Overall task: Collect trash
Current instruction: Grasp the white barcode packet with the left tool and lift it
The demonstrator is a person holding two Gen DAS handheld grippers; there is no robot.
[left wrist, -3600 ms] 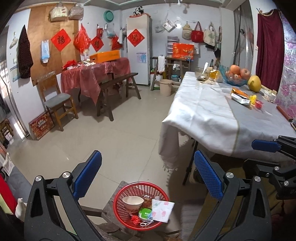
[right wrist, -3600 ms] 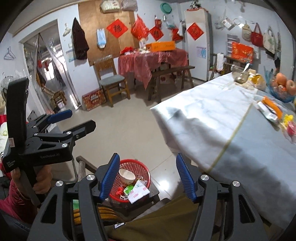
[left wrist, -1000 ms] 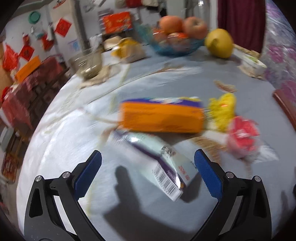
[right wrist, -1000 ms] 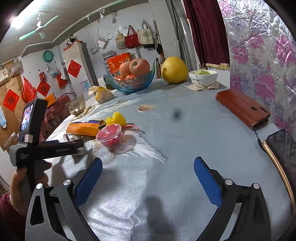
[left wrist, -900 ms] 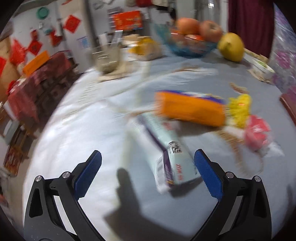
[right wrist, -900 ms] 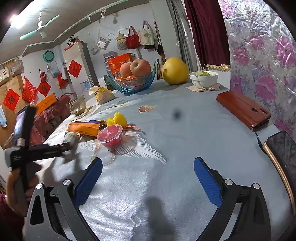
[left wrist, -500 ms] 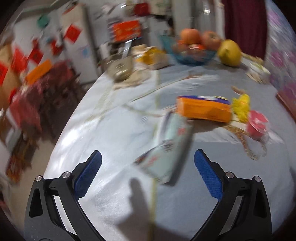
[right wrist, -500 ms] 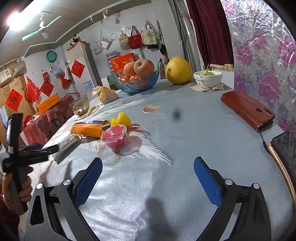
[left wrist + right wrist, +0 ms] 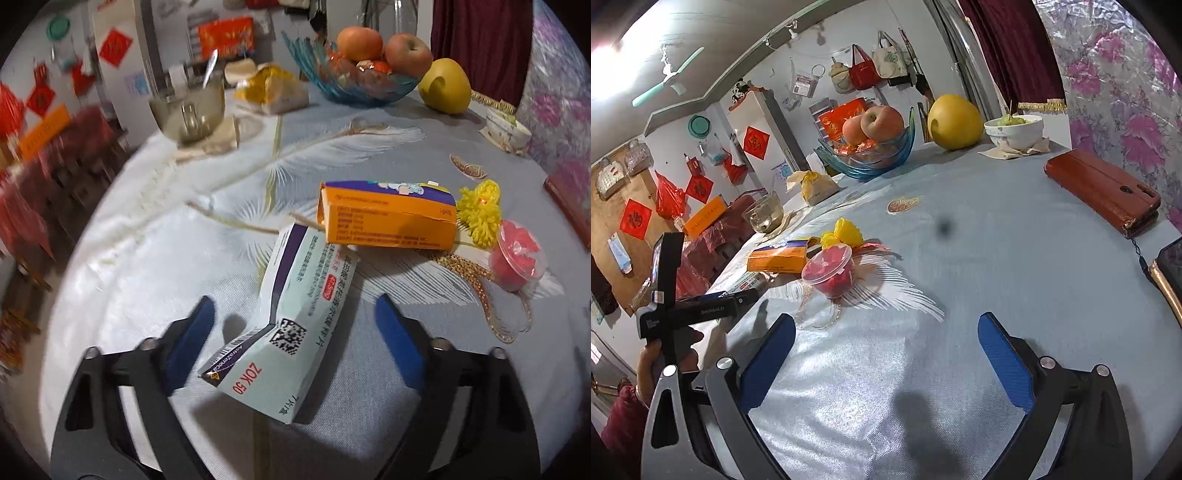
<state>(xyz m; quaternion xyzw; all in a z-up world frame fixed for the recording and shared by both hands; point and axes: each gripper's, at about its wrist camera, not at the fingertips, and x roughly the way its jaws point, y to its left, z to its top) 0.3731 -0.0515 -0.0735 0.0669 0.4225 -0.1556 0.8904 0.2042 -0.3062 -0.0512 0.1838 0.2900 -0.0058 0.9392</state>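
Note:
A crumpled white and purple medicine box lies on the grey tablecloth, reaching between the fingers of my open left gripper. Its far end touches an orange box. A yellow pompom and a clear cup of red bits lie to the right. In the right wrist view my right gripper is open and empty above bare cloth, with the red cup, orange box and left gripper ahead to the left.
A blue fruit bowl, a yellow pomelo, a glass bowl and a yellow bag stand at the back. A red wallet, a white bowl and a phone lie on the right.
My left gripper came from the floor basket up to the table and closed in on the white box, which turned lengthwise and now lies between the fingers. The right gripper stayed almost still.

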